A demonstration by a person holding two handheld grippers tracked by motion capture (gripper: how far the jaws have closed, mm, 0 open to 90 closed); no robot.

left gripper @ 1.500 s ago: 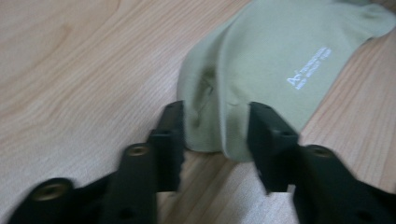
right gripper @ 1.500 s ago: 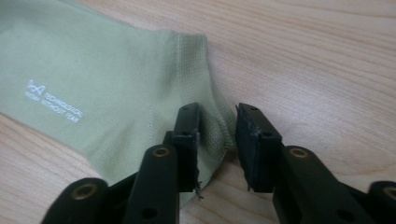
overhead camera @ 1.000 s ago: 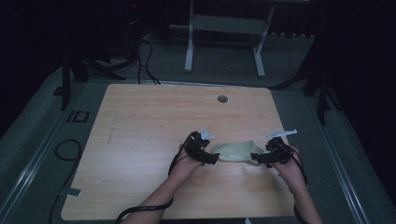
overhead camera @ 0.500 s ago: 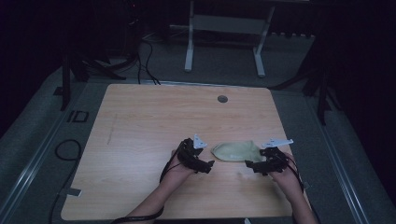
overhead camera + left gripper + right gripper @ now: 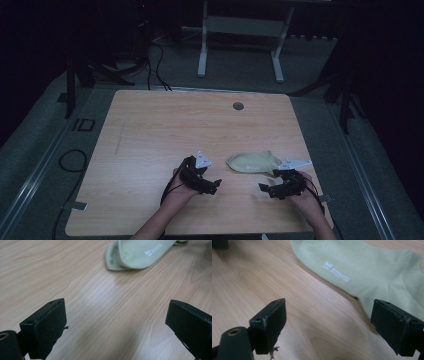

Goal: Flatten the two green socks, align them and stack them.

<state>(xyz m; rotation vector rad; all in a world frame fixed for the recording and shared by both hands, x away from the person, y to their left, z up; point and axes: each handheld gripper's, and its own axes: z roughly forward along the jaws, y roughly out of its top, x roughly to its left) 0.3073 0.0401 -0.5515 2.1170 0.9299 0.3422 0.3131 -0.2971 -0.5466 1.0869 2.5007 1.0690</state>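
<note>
sock (image 5: 253,161), pale green and folded flat, lies on the wooden table (image 5: 165,125) toward its near right, between the two grippers and touched by neither. left gripper (image 5: 214,185) sits just left of it and nearer; its jaws have just been opening, now stand wide, and nothing is between them. right gripper (image 5: 264,189) sits near the sock's right end, jaws spread, holding nothing. step judged: release after folding. to be done well, both grippers are best drawn off level and clear so the fold is not dragged. white print (image 5: 336,271) on the sock cannot be read. the heel end is cut off in the left gripper view. whether one sock or a pair is folded cannot be told.
</note>
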